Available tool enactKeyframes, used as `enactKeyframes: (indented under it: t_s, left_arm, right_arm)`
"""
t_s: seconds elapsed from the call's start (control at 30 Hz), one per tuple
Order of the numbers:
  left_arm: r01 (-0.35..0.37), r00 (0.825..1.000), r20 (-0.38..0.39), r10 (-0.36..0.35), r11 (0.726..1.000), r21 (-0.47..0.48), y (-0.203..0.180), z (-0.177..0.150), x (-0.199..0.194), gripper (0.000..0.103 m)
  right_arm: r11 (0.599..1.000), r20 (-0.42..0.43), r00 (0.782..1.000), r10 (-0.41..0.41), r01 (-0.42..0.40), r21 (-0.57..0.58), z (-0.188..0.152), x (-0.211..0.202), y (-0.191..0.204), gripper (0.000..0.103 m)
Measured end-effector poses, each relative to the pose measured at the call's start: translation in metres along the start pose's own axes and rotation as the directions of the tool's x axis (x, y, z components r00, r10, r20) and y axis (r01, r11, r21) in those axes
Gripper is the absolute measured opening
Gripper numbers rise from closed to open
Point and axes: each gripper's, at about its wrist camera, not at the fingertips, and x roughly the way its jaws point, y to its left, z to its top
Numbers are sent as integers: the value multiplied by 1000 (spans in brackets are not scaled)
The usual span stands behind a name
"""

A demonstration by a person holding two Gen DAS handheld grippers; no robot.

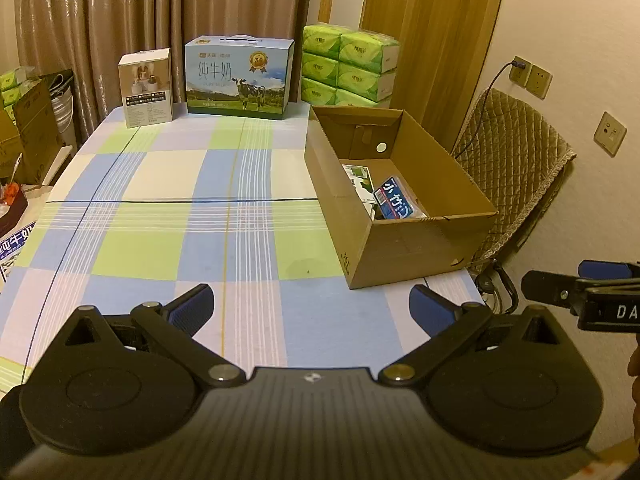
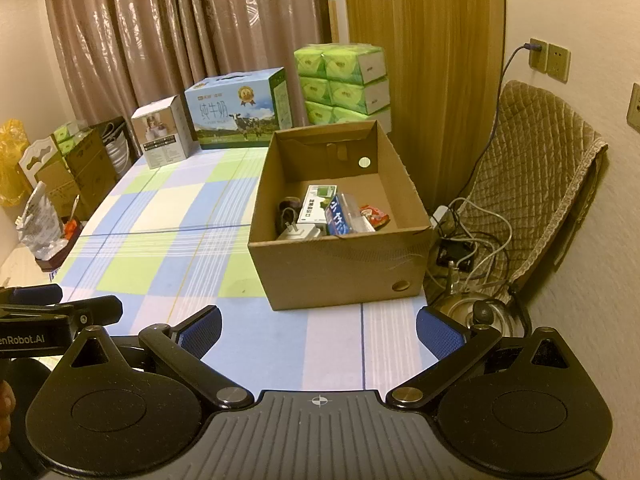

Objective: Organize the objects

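Cardboard box (image 2: 336,276) sits at the checked surface's (image 1: 160,208) right edge, already holding the blue packet (image 2: 340,216), charger (image 2: 296,234) and other small bits. I hold my left gripper (image 1: 312,304) and right gripper (image 2: 318,328) back, jaws wide and empty; collecting looks finished.

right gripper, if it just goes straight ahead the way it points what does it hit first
Probably the near wall of the cardboard box. The open right gripper faces it over bare tablecloth, though depth is hard to judge.
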Motion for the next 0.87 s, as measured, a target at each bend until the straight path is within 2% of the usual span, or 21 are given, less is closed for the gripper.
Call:
enactKeyframes:
  t_s: [0.87]
  left_arm:
    - [-2,1000,4,2,1000,-17,1,-1,1,102]
  right_arm:
    - [1000,-6,1000,2,-2,1,1,4,2,101]
